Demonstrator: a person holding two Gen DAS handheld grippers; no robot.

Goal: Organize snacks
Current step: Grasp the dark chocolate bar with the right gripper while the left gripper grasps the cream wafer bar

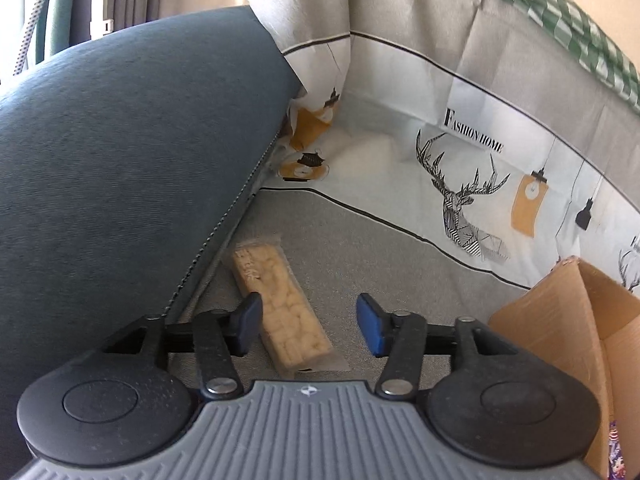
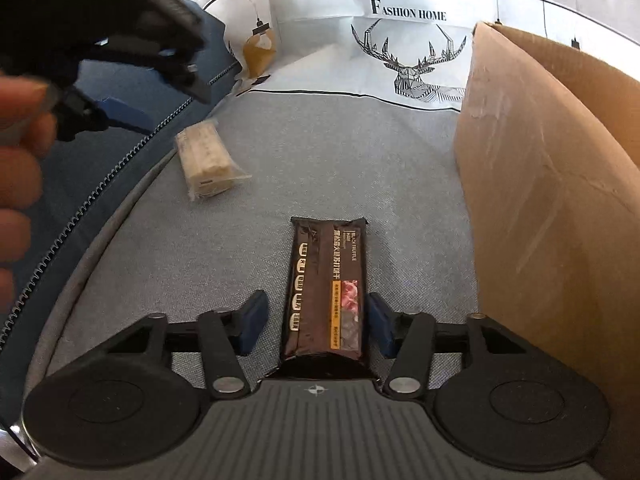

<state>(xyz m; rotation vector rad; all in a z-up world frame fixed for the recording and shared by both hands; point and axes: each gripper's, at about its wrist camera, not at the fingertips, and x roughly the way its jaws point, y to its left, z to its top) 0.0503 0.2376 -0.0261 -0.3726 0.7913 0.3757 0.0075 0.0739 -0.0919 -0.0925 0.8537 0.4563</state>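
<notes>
Both tongs released: the right gripper (image 2: pixel 314 330) straddles the dark cracker pack (image 2: pixel 326 292) at lower centre, risking crushing it, while the left gripper (image 1: pixel 308 326) sits off-centre over the pale snack bar (image 1: pixel 280 308) and may miss.

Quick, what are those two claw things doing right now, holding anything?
Left gripper: open, holding nothing, over the pale snack bar.
Right gripper: open, fingers either side of the dark cracker pack.

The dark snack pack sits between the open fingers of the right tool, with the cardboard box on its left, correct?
Not quite. The right wrist view shows the cardboard box to the right of the dark snack pack. The pack does sit between the open right tool.
</notes>
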